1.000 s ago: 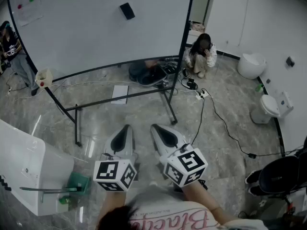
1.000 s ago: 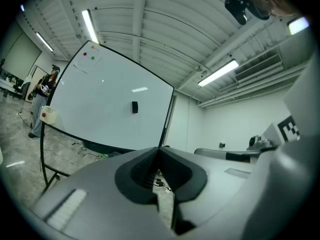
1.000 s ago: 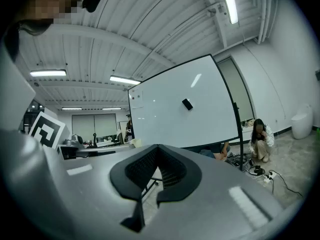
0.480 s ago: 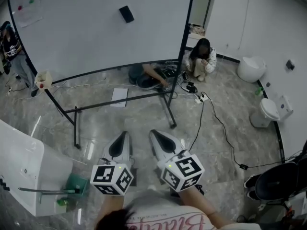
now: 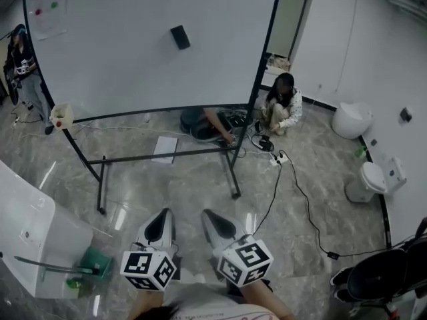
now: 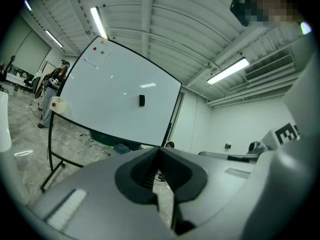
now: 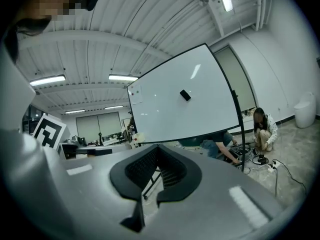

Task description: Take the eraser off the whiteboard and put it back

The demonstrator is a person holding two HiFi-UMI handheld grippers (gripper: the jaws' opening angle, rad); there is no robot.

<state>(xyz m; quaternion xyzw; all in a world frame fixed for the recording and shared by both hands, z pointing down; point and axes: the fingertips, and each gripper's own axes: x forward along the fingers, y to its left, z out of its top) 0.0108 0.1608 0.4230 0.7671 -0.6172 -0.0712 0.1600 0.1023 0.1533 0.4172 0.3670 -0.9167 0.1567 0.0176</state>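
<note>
Two handheld grippers held low, facing a standing whiteboard with an eraser on it.
The black eraser sits high on the whiteboard, a little right of its middle and well apart from both grippers. The left gripper and right gripper are side by side near the bottom of the head view, above the marble floor. Each has its jaws pressed together with nothing between them. A person crouches beside the board's right post.
</note>
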